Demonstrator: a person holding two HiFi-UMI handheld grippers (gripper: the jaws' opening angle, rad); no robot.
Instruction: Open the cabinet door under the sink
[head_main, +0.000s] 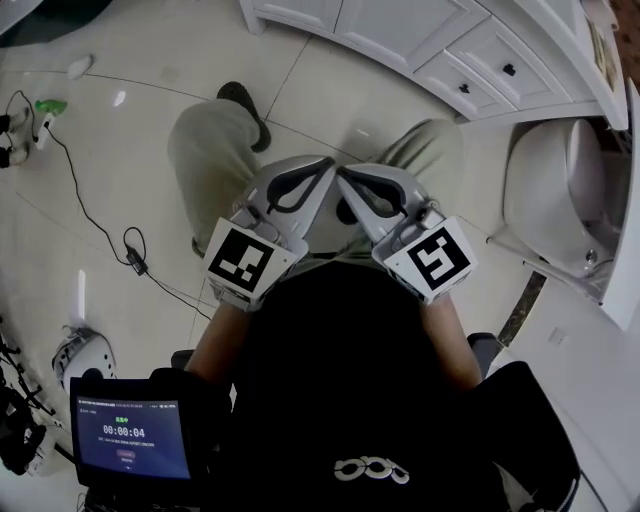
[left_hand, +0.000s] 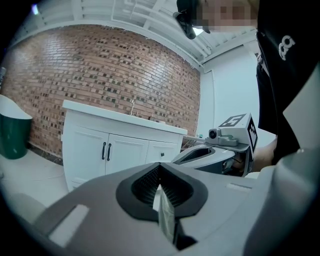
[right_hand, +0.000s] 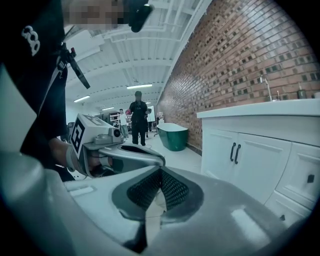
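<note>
Head view first: both tools are held low over the lap, the left gripper (head_main: 328, 165) and the right gripper (head_main: 345, 178) angled inward so that their tips nearly meet above the khaki trousers (head_main: 205, 150). Each is seen pinched together in its own gripper view, with the ribbed pads met at the tip and nothing caught between them.

The white panelled vanity cabinet (head_main: 400, 25) is found ahead and off to the person's right, well apart from both tools, with pale glossy floor tiles (head_main: 130, 120) lying between. From the left gripper view it is faced almost squarely, a little left of the jaw line. The two doors (left_hand: 125, 157) under the chrome tap (left_hand: 132, 106) are closed, and the slim black bar handles (left_hand: 106, 151) are set side by side at the seam where the doors meet. From the right gripper view the same front is thrown out toward the right edge, so that tool is pointed across it rather than at it.

The handles stand upright, long axis vertical, and that is the line to be matched. By body side the right gripper is judged the nearer; by aim the left is better lined up. Nothing of the task is begun. A reach forward is called for, with the jaws spread and turned to straddle one bar from its sides before any pull is made.
</note>
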